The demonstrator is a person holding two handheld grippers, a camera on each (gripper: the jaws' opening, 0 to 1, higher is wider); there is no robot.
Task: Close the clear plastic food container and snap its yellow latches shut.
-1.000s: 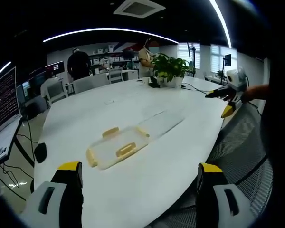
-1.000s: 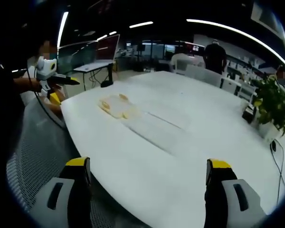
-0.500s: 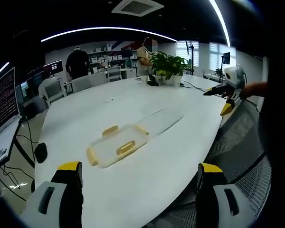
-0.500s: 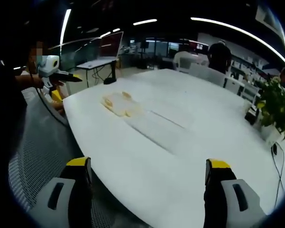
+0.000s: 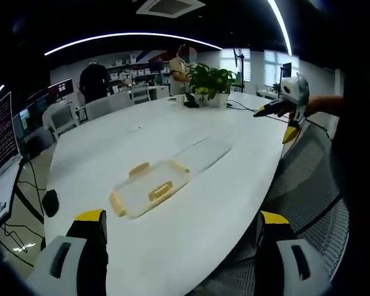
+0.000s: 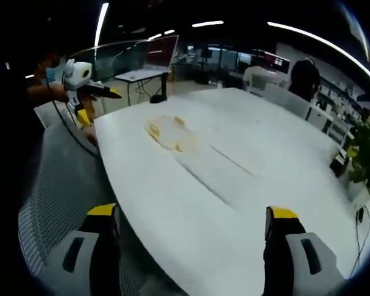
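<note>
1. The clear plastic food container with yellow latches (image 5: 149, 188) lies on the big white oval table (image 5: 172, 240), near the middle of its near side. In the right gripper view it (image 6: 171, 132) sits far up the table.
2. Its see-through lid part (image 5: 203, 151) lies flat beside it, so the box looks open. Nothing is closed and no latch is snapped yet.
3. The left gripper (image 5: 176, 256) has its two yellow-tipped jaws wide apart, with nothing between them. It is well apart from the box.
4. The right gripper (image 6: 188, 253) also has its jaws wide apart and holds nothing.
5. I think the whole job is still left: reach in, fold the lid over, then press each latch down.
</note>
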